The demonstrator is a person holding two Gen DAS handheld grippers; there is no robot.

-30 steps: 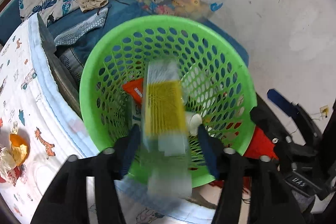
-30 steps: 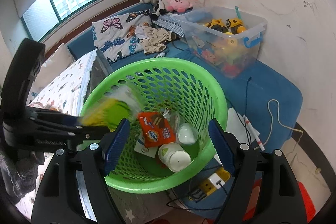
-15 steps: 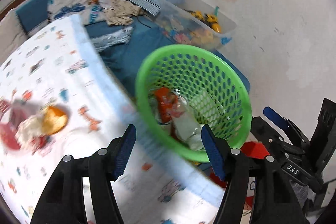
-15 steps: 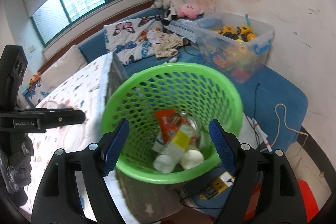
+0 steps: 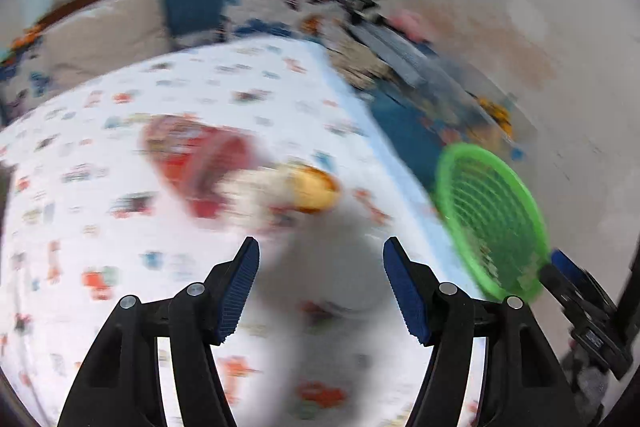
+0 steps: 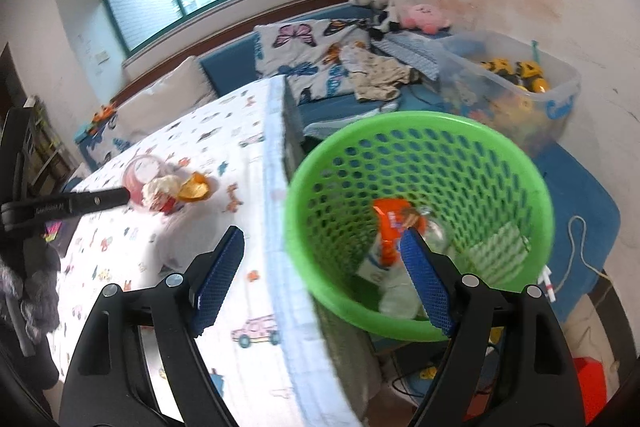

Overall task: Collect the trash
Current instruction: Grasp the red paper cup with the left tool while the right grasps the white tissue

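A green perforated basket (image 6: 420, 131) stands beside the bed and holds an orange wrapper (image 6: 390, 231), a clear bottle and other trash. It shows at the right in the blurred left wrist view (image 5: 492, 211). On the patterned bed sheet (image 6: 192, 227) lie a red-pink cup (image 6: 140, 175), crumpled white paper (image 6: 160, 189) and orange peel (image 6: 194, 187); the left wrist view shows them blurred (image 5: 280, 191). My left gripper (image 5: 320, 283) is open and empty above the sheet, short of that trash. My right gripper (image 6: 324, 275) is open and empty over the bed edge and basket rim.
A clear toy bin (image 6: 516, 87) stands behind the basket on a blue mat (image 6: 576, 195). Clothes and a butterfly blanket (image 6: 320, 63) lie beyond the bed. Plush toys (image 6: 400, 11) sit by the wall. Cables and a red object (image 6: 588, 387) lie on the floor at the right.
The bottle that my left gripper released dropped into the basket. My left gripper swung left from the basket to over the bed trash. My right gripper drifted left.
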